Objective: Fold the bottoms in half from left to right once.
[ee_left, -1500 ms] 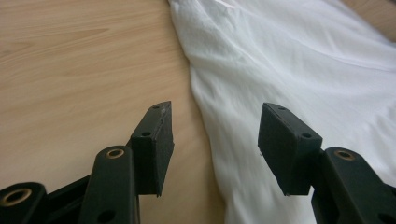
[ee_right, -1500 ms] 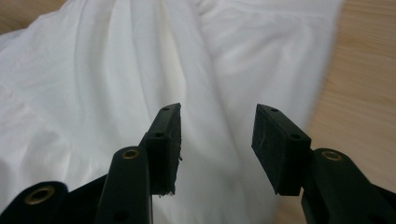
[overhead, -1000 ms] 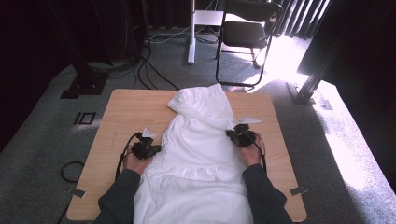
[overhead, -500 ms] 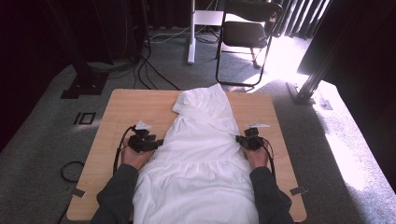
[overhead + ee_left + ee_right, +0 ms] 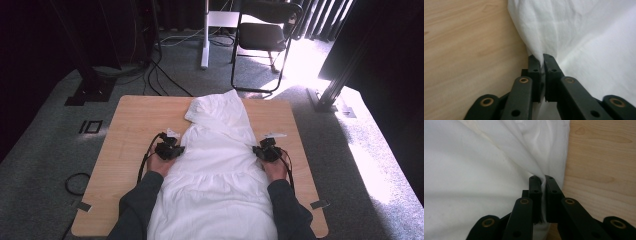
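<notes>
**Both side hems pinched, garment lying lengthways away from you**

Your left gripper [image 5: 541,60] has just closed its jaws on the left edge of the white cotton garment [image 5: 220,170]. Your right gripper [image 5: 542,181] is clamped on the opposite edge. The cloth spans between them on the light wooden counter [image 5: 135,125], its long axis running straight ahead of both grippers, with the bunched far end beyond. Each hand sits equally near its side.
</notes>
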Demonstrator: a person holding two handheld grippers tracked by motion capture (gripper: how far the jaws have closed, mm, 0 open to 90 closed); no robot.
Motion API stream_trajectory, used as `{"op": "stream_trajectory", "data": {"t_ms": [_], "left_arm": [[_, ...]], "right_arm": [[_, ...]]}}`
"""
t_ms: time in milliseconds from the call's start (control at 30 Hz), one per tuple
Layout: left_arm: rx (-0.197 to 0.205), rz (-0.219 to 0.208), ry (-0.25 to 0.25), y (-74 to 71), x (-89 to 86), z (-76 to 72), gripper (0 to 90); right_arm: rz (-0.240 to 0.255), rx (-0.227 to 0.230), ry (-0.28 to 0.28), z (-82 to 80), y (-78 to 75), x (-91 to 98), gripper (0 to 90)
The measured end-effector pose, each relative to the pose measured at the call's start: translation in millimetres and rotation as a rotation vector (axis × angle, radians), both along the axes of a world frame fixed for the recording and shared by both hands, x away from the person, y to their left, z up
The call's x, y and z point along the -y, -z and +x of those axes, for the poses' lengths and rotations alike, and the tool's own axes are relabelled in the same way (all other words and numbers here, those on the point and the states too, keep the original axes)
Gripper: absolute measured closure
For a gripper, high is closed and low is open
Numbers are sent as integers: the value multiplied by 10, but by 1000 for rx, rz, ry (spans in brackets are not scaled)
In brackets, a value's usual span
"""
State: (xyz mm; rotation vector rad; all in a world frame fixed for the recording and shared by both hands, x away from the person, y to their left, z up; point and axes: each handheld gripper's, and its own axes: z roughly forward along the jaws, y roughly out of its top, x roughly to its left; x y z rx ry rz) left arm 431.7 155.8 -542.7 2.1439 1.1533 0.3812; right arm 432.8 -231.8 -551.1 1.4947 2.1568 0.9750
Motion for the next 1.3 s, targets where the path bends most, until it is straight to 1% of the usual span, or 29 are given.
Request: {"op": "stream_trajectory", "data": {"t_ms": [133, 200, 233, 267, 300, 333, 433, 467, 500, 533, 567, 600, 633, 700, 733, 767, 800, 833, 867, 900, 933, 967, 1000, 1033, 1100, 1167, 1233, 1267, 1300], "left_arm": [[5, -5, 30, 13, -63, -275, 874], [-1, -34, 39, 33, -120, -450, 874], [-1, -34, 39, 33, -120, -450, 873], [2, -61, 60, 56, -175, -642, 872], [2, -61, 60, 56, -175, -642, 871], [-3, -77, 85, 71, -232, -834, 869], [-24, -96, 133, 79, -289, -1057, 861], [-35, -84, 155, 62, -297, -1086, 835], [-35, -84, 155, 62, -297, -1086, 778], [-33, -34, 170, 9, -294, -1099, 687], [-33, -34, 170, 9, -294, -1099, 642], [-9, -56, 162, -70, -322, -1062, 617], [11, -79, 143, -132, -337, -1021, 590], [39, -91, 131, -217, -337, -947, 544], [51, -96, 128, -250, -317, -901, 546], [62, -95, 129, -269, -288, -853, 553], [64, -98, 132, -274, -251, -803, 567], [64, -98, 132, -274, -251, -803, 587], [66, -82, 144, -245, -154, -716, 617], [63, -69, 150, -216, -99, -683, 666], [63, -69, 150, -216, -99, -683, 741], [35, -43, 177, -139, 3, -632, 806], [29, -20, 187, -96, 54, -622, 831], [26, 2, 191, -56, 95, -619, 842], [15, 30, 189, 14, 149, -618, 845], [19, 13, 191, 29, 137, -618, 850], [23, 9, 192, 34, 126, -620, 852], [26, 7, 191, 37, 128, -623, 852], [28, 8, 192, 37, 127, -624, 853]], "right_arm": [[10, -15, -6, -235, 0, 17, 855], [-1, -15, -25, -405, -2, 13, 855], [-5, -21, -37, -495, -4, 15, 855], [-4, -23, -48, -613, -3, 18, 855], [-4, -24, -57, -685, -2, 21, 855], [-2, -26, -65, -781, 1, 26, 854], [9, -20, -86, -1037, 18, 40, 855], [16, -23, -90, -1090, 20, 46, 855], [16, -23, -90, -1090, 20, 46, 855], [23, -49, -83, -1134, 0, 62, 781], [23, -49, -83, -1134, 0, 62, 781], [4, -15, -82, -1133, -42, 52, 637], [1, 11, -76, -1121, -85, 45, 583], [13, 71, -82, -1083, -216, 3, 554], [14, 99, -100, -1053, -294, -39, 558], [16, 123, -125, -1013, -368, -95, 596], [29, 138, -155, -967, -436, -161, 690], [43, 149, -194, -916, -489, -239, 774], [39, 153, -238, -846, -530, -361, 812], [28, 152, -262, -805, -543, -444, 824], [18, 154, -296, -756, -548, -562, 821], [9, 159, -330, -707, -538, -679, 791], [-9, 160, -350, -659, -516, -796, 747], [-30, 157, -359, -609, -483, -906, 714], [-47, 137, -381, -510, -404, -1093, 637], [-115, 126, -366, -408, -315, -1249, 539], [-171, 116, -339, -301, -233, -1322, 508], [-188, 104, -324, -245, -204, -1323, 491], [-191, 91, -302, -200, -188, -1309, 506]]}}
